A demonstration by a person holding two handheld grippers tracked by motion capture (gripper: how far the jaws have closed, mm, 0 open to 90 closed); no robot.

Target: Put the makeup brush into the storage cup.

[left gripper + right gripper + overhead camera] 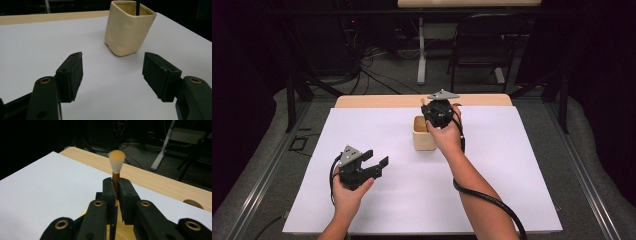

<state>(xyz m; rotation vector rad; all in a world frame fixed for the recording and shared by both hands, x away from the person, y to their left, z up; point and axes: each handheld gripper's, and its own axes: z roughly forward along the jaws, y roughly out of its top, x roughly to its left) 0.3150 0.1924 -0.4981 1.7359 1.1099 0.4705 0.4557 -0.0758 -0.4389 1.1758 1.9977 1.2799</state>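
Observation:
A cream square cup (422, 135) stands on the white sheet (402, 200), a little behind the table's middle. My right gripper (429, 113) hovers just above the cup, shut on a brush (116, 158) with a gold ferrule and a pale orange-tipped head pointing up. The brush's black handle (137, 7) runs down into the cup (127, 27). In the right gripper view the jaws of that gripper (117, 188) pinch the ferrule, with the cup's yellowish inside (126, 230) below. My left gripper (377, 159) is held low at the front left, open and empty (112, 72), facing the cup.
A bare wooden strip (387, 101) of the table runs behind the white sheet, with a round hole (192, 203) in it. Beyond the table stand a black chair (484, 45), a white stand leg (421, 55) and cables on the floor.

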